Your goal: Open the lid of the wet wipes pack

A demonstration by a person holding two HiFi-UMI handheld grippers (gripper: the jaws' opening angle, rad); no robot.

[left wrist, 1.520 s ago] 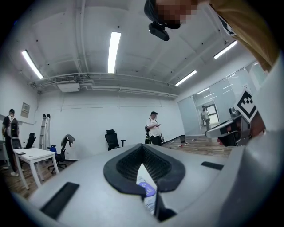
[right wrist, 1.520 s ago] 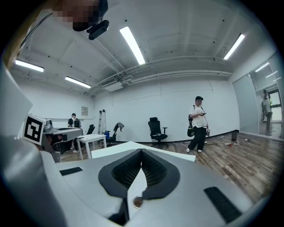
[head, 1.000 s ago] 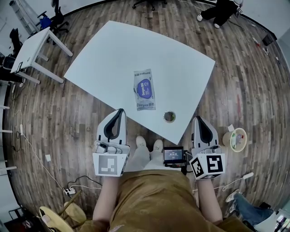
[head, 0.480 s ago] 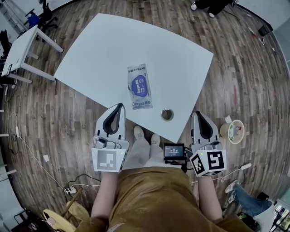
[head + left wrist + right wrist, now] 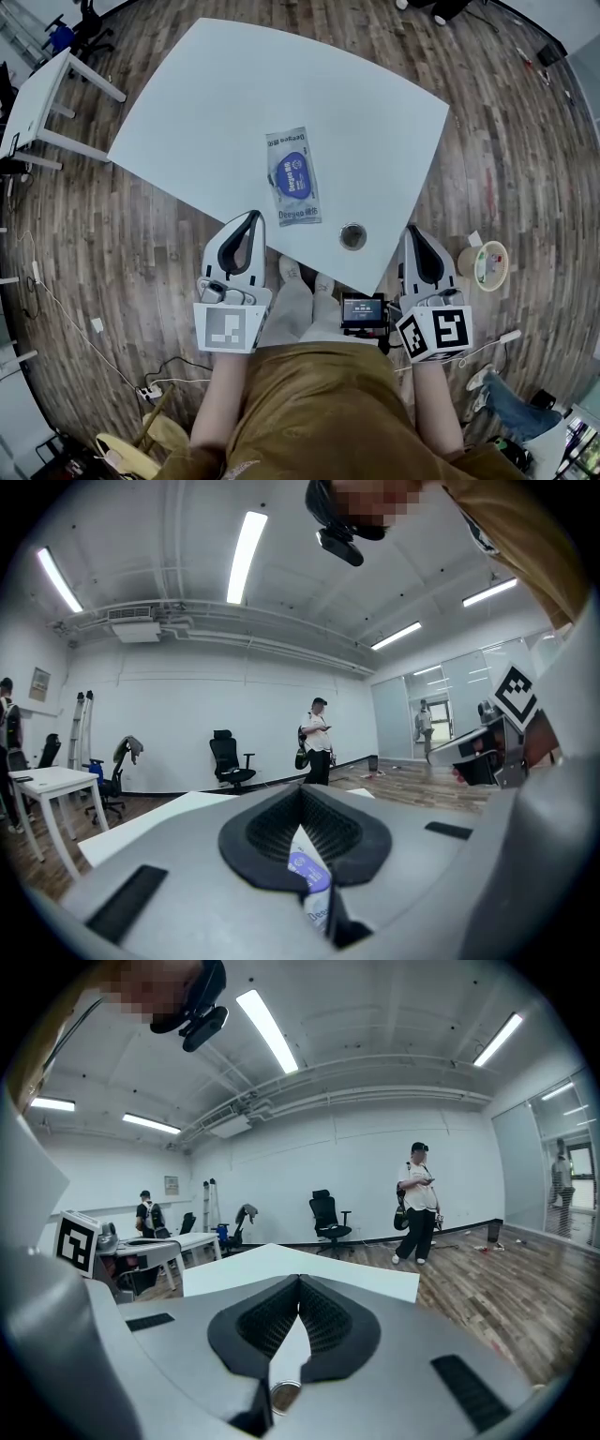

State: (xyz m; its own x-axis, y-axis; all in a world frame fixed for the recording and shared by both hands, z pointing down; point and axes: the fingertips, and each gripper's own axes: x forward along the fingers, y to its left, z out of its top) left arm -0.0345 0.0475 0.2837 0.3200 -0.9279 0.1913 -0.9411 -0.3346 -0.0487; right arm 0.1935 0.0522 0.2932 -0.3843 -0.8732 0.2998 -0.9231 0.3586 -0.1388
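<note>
The pack (image 5: 300, 212) lies flat on the white table (image 5: 234, 84), toward the near edge, its long side running away from you; the blue oval lid (image 5: 294, 175) sits in the middle of its top face and looks flat and sealed, so by my reading nothing of the task is done yet.

Your left gripper (image 5: 251, 217) hangs just off the table's near edge, nose aimed toward the pack's near end but apart from it; its own view shows the jaw tips together with nothing clamped, the pack only glimpsed through the gap behind them. Your right gripper (image 5: 412, 231) is held off the table's near right edge, well apart from the pack; its jaws are likewise closed on nothing, and through its gap you see only the small round fitting (image 5: 352, 236) set in the tabletop near that edge.

So everything is left: bring both grippers over the table; most likely steady the pack with one, part the other's jaws, catch the lid's edge and lift it; which edge carries the tab I cannot tell from here; the pack is soft and light, so expect it to slide or rise with the lid unless pinned.
</note>
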